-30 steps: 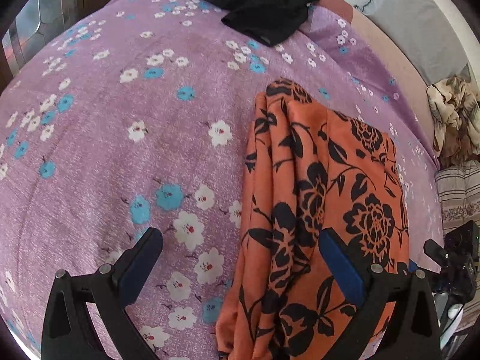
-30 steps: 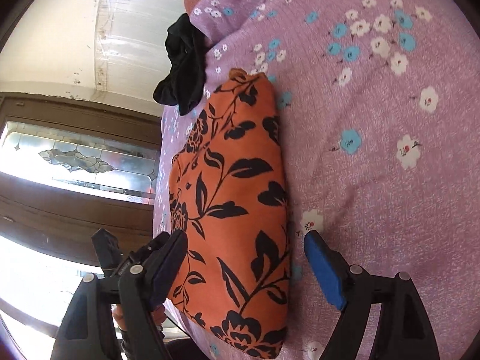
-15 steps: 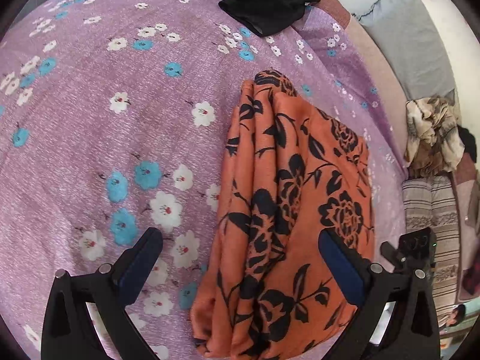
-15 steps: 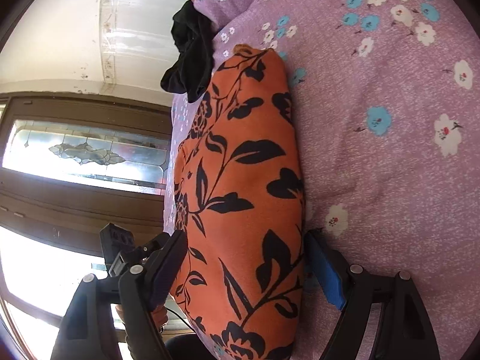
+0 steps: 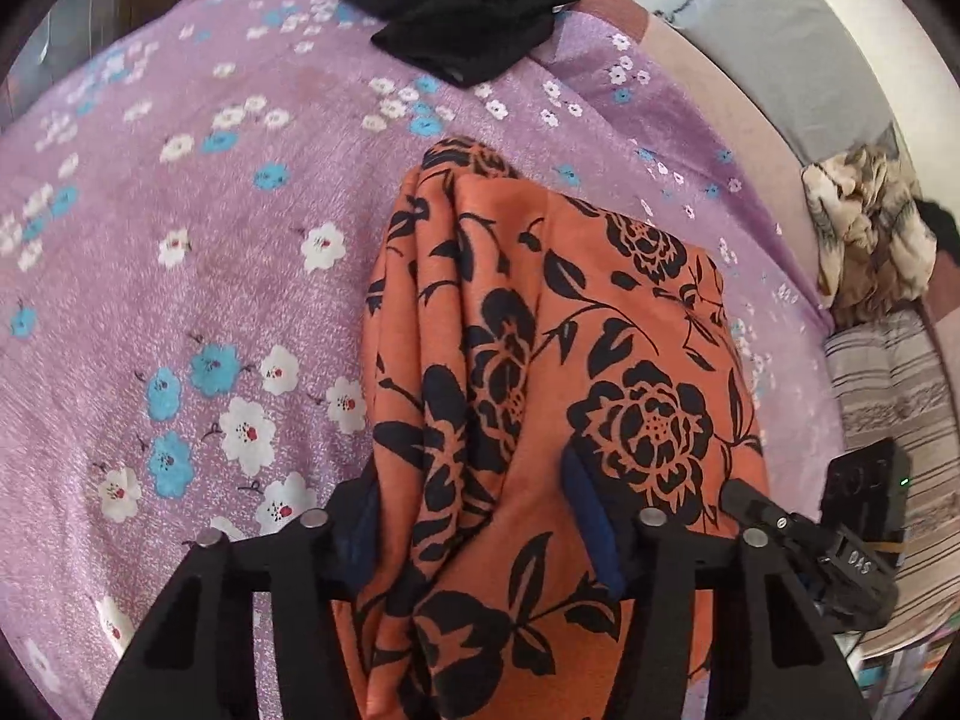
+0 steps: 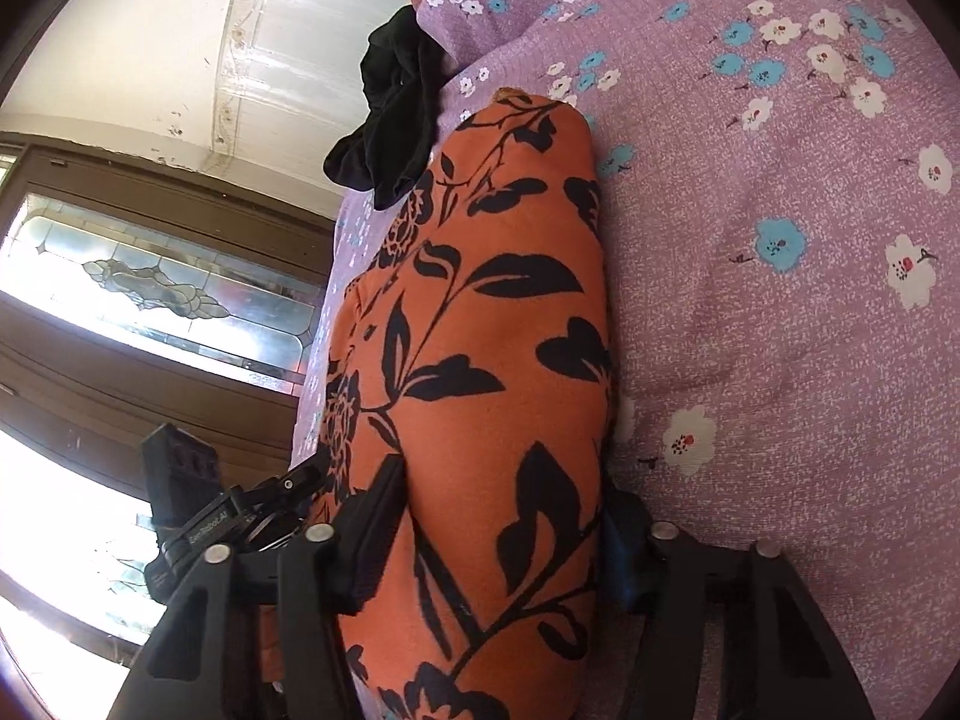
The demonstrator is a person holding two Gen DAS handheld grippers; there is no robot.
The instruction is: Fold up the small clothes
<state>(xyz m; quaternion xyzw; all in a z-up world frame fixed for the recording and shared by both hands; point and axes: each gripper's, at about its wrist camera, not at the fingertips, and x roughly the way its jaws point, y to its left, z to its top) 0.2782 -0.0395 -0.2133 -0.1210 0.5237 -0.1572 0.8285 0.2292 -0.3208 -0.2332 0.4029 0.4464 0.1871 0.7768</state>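
Scene: I am working two hand-held grippers over a bed covered by a purple floral bedsheet [image 5: 198, 276], with a folded orange garment [image 5: 540, 396] printed with black flowers and leaves lying on it.
Garment: it lies lengthwise away from both cameras, near the bed's edge, its loose layered folds showing along one long side in the left wrist view [image 5: 432, 324] and a smooth rounded fold in the right wrist view [image 6: 492, 324].
Left gripper [image 5: 474, 516]: its jaws have just been closing and now pinch the near end of the orange garment, the cloth bunched between the two blue pads and spilling over them.
Right gripper [image 6: 504, 534]: its jaws have likewise just been closing, and the black and blue fingers press into both sides of the garment's near end, which bulges between them.
Other clothes: a crumpled black garment [image 5: 462, 24] sits at the far end of the sheet, well apart from the orange one.
Beyond the bed: a beige patterned cloth [image 5: 864, 228] is heaped over striped fabric [image 5: 894, 384]; the right wrist view shows a leaded-glass window [image 6: 150, 282] in a dark wooden frame.
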